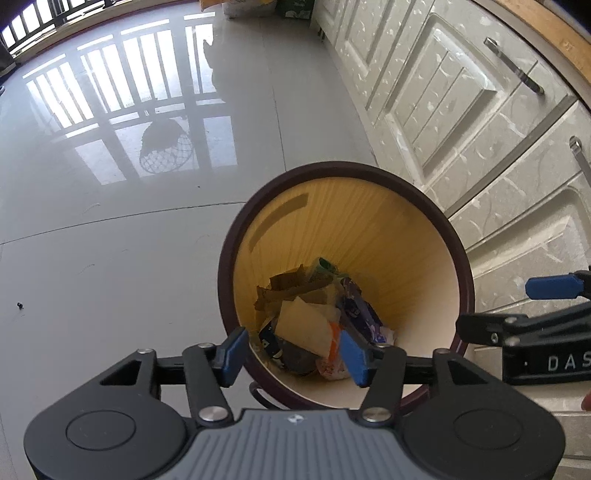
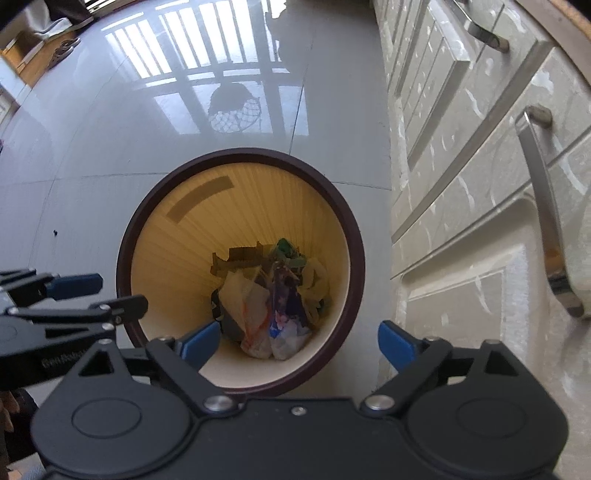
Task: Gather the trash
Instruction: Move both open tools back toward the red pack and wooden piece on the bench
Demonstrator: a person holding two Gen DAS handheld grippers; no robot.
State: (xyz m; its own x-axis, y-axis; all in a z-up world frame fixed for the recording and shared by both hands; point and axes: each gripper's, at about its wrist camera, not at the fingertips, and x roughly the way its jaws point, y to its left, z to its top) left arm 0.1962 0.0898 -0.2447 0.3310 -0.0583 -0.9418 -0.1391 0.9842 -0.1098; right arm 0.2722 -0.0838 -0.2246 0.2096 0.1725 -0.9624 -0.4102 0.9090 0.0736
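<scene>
A round bin with a dark brown rim (image 1: 369, 170) and yellow inside stands on the floor; it also shows in the right wrist view (image 2: 236, 152). Trash (image 1: 314, 325) lies at its bottom: brown cardboard, white paper, a purple wrapper, a green scrap; the same pile shows in the right wrist view (image 2: 269, 299). My left gripper (image 1: 293, 350) is open and empty above the bin's near rim. My right gripper (image 2: 299, 343) is open and empty above the bin's near right edge. Each gripper shows in the other's view, the right one (image 1: 524, 314) and the left one (image 2: 92, 295).
White cabinet doors (image 1: 461, 122) with metal handles (image 2: 546, 221) run along the right, close to the bin. Glossy grey tile floor (image 1: 110, 221) spreads left and beyond. Boxes and bags (image 1: 258, 7) stand at the far end. A small dark speck (image 1: 20, 305) lies on the floor.
</scene>
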